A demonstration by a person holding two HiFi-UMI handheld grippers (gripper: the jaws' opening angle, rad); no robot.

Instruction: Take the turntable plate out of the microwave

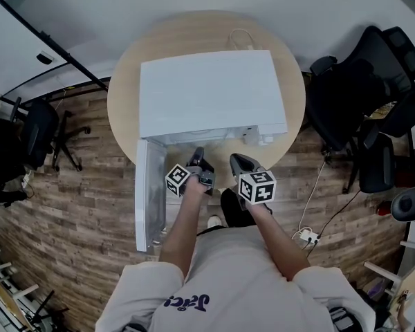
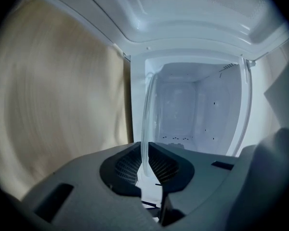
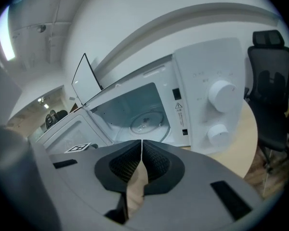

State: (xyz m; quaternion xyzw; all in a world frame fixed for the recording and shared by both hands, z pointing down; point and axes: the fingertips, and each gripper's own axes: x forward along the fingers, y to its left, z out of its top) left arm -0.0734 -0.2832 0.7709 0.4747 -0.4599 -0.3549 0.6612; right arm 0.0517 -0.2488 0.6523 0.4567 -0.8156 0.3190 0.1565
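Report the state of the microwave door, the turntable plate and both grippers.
microwave door: swung fully open.
turntable plate: inside the microwave, rim pinched by the left gripper.
left gripper: shut on the plate's rim.
right gripper: shut, nothing between its jaws, outside the oven.

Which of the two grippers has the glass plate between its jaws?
The left gripper: its jaws pinch the rim of the turntable plate. The right gripper has its jaws shut together with nothing between them.
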